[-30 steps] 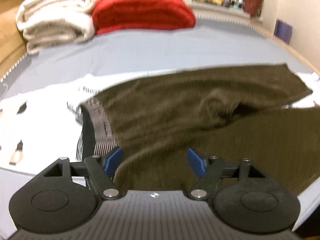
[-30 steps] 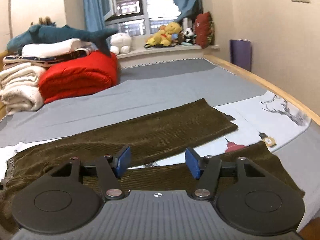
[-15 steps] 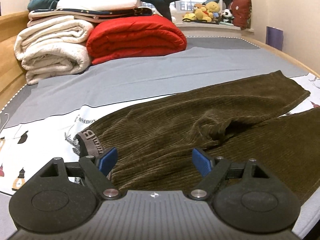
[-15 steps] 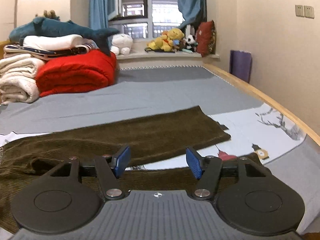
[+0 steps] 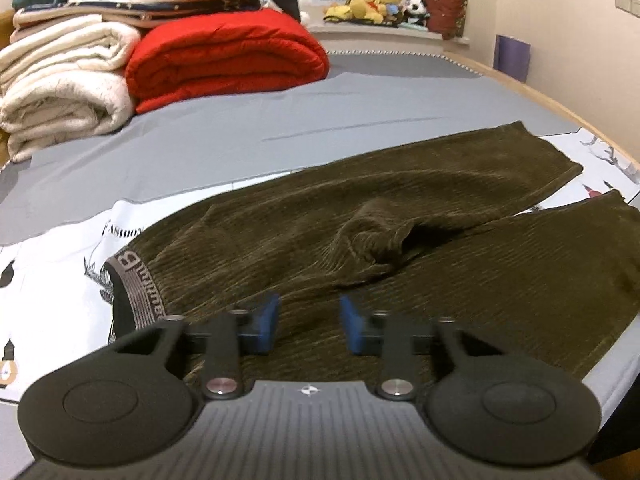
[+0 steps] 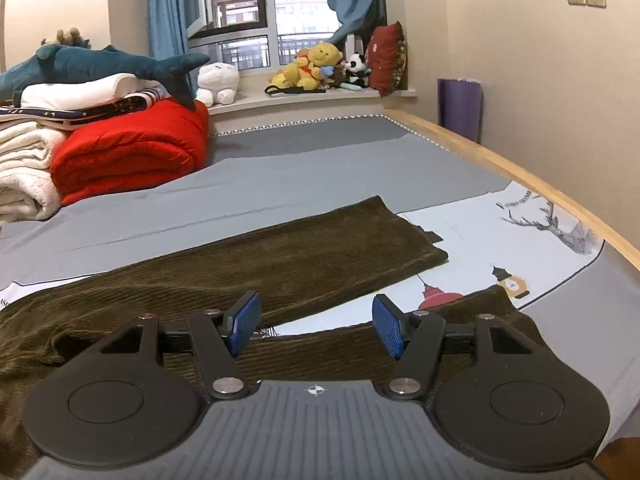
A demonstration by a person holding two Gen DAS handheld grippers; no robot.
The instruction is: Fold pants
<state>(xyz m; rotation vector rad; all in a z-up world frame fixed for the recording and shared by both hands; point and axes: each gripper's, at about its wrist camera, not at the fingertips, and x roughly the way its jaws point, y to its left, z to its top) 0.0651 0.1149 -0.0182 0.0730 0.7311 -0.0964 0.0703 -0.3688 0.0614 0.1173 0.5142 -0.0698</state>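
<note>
A: Where are the pants [image 5: 360, 248]?
B: Flat on the bed [image 5: 360, 120], legs splayed apart, waistband [image 5: 134, 288] on my left, crotch bunched

A: Any fold done?
B: None that I can see, whole task left

A: Tools?
B: My left tool [image 5: 307, 322] part open over the seat, holding nothing; my right tool [image 6: 316, 326] wide over the near leg [image 6: 320, 352], empty

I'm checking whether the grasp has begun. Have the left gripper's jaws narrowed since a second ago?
Yes. The left gripper has a narrower gap between its blue pads, now closing in over the pants near the waistband, but not shut.
</note>
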